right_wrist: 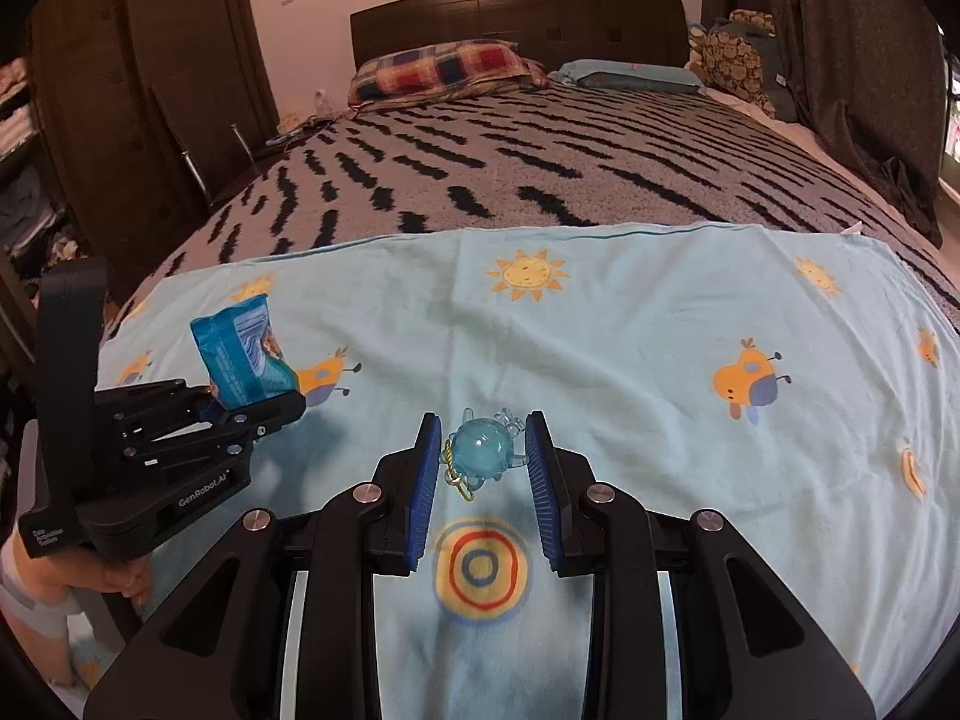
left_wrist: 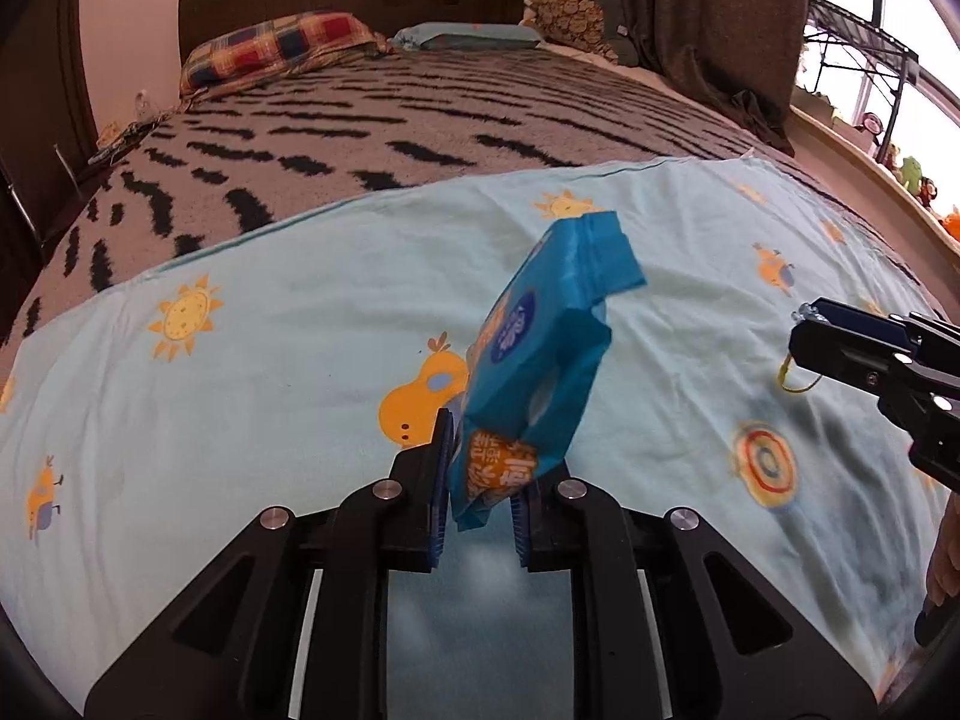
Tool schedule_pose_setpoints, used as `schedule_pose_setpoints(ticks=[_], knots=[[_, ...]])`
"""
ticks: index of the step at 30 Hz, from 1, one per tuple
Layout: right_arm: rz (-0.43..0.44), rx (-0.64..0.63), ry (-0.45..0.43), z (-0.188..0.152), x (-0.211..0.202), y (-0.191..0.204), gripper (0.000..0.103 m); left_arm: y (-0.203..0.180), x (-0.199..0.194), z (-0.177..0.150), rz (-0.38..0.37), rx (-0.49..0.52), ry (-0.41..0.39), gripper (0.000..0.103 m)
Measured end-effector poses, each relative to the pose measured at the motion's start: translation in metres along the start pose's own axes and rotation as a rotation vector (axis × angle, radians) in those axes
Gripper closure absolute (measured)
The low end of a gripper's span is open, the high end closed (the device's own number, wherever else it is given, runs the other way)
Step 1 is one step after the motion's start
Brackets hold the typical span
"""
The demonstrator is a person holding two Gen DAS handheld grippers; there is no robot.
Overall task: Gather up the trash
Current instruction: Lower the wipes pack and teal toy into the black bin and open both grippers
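Observation:
My left gripper is shut on a blue and orange snack wrapper and holds it up above the light blue cartoon sheet. It also shows at the left of the right wrist view, with the wrapper sticking up from it. My right gripper is open, its blue pads on either side of a small clear blue round toy with a yellow cord, lying on the sheet. The right gripper also shows at the right edge of the left wrist view.
The sheet lies over a grey, black-striped blanket on a bed. A plaid pillow and a teal pillow lie by the dark headboard. A dark curtain hangs right, a wardrobe stands left.

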State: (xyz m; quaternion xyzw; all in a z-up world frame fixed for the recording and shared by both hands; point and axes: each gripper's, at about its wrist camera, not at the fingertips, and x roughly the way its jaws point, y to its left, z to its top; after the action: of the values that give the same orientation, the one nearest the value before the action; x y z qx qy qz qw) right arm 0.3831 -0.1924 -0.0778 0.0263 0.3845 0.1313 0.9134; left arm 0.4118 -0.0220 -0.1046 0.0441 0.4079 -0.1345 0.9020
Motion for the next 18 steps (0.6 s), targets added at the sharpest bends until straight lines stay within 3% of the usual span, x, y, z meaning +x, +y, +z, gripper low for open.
schedule_pose_setpoints(ticks=[9, 18], knots=[[0.004, -0.034, -0.044, -0.019, -0.065, 0.015, 0.073, -0.019, -0.087, -0.02, 0.008, 0.046, -0.1, 0.088], [0.024, -0.069, -0.088, -0.061, -0.142, 0.036, 0.073, -0.055, -0.184, -0.067, -0.035, 0.081, -0.183, 0.088]])
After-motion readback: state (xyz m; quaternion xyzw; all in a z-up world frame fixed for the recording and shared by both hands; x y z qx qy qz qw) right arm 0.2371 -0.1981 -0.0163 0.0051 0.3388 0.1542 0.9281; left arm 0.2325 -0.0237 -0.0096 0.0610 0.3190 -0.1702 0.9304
